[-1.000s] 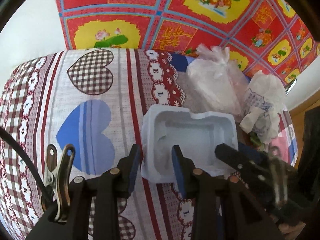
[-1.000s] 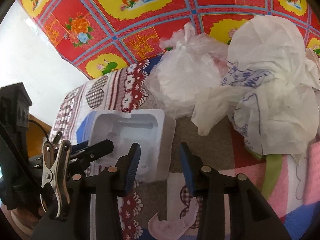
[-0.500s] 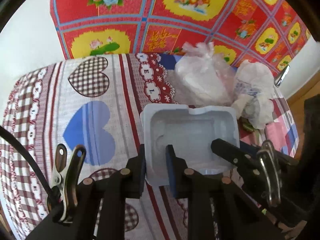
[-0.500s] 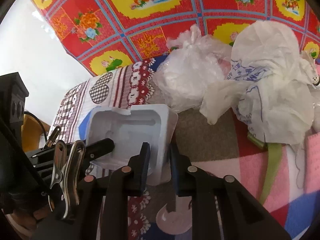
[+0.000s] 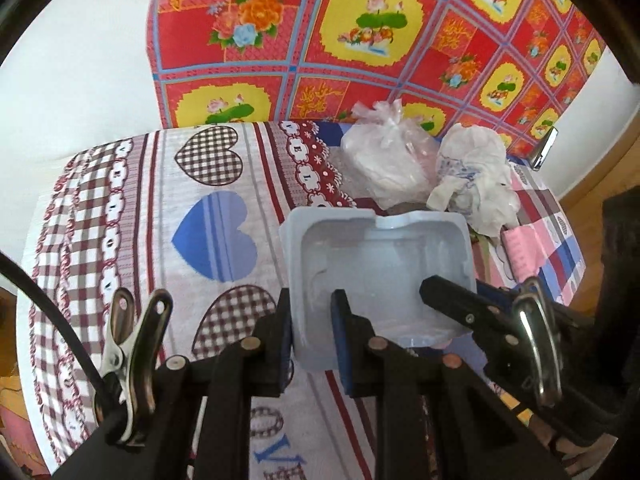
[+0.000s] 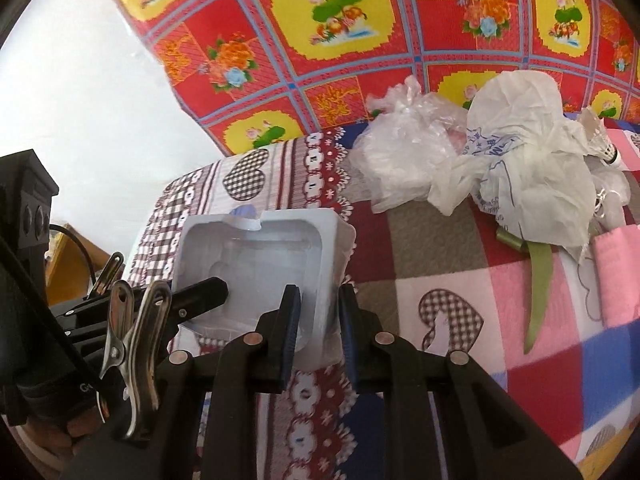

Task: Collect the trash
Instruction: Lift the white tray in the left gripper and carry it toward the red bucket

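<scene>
A white moulded plastic tray point(image 5: 380, 264) hangs a little above the heart-patterned bedspread point(image 5: 160, 220), held from both sides. My left gripper point(image 5: 310, 328) is shut on its left wall. My right gripper point(image 6: 320, 316) is shut on the opposite wall of the same white tray point(image 6: 256, 264); its fingers point(image 5: 452, 300) reach in from the right in the left wrist view. Behind the tray lie a knotted clear plastic bag point(image 5: 388, 168) and a crumpled white printed bag point(image 5: 476, 180); the same clear bag point(image 6: 404, 152) and white bag point(image 6: 532, 160) fill the right wrist view.
A red and yellow flowered cloth point(image 5: 360, 32) stands behind the bed against a white wall point(image 5: 72, 60). A green strap point(image 6: 540, 280), a shuttlecock point(image 6: 600, 136) and a pink cloth point(image 6: 620, 264) lie near the bags. Wooden floor point(image 5: 592, 188) shows past the bed's right edge.
Both grippers closed on the white tray's side walls, then lifted it off the bedspread. The bed and bags now sit lower and smaller in both views.
</scene>
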Demonstrator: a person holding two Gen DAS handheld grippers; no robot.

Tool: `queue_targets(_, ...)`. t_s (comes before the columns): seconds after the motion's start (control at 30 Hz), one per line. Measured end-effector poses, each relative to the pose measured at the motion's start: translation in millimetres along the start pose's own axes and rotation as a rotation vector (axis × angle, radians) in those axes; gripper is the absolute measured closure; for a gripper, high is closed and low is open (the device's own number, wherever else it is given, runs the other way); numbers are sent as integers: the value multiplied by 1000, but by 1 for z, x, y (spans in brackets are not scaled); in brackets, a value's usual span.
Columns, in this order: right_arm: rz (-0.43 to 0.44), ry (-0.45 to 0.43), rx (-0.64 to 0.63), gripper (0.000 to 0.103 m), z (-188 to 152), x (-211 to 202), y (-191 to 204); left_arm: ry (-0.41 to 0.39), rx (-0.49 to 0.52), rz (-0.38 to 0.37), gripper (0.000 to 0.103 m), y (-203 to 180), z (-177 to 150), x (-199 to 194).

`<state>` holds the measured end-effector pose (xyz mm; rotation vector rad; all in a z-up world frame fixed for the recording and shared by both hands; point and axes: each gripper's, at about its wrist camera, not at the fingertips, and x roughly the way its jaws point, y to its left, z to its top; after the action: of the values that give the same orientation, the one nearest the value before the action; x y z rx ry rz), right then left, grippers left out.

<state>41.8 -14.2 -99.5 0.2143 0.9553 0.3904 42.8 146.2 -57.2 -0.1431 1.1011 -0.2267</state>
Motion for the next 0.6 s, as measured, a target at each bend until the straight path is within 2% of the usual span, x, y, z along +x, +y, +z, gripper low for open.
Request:
queue_targets(0.3,17,-14,-37,82,-8,-22,15,-26,-31,18,84,-7,-17,-24)
queue_targets(0.6,46,-10,-65,82,-21,-41,10,-37,-73,38,84,-21,-38,-40)
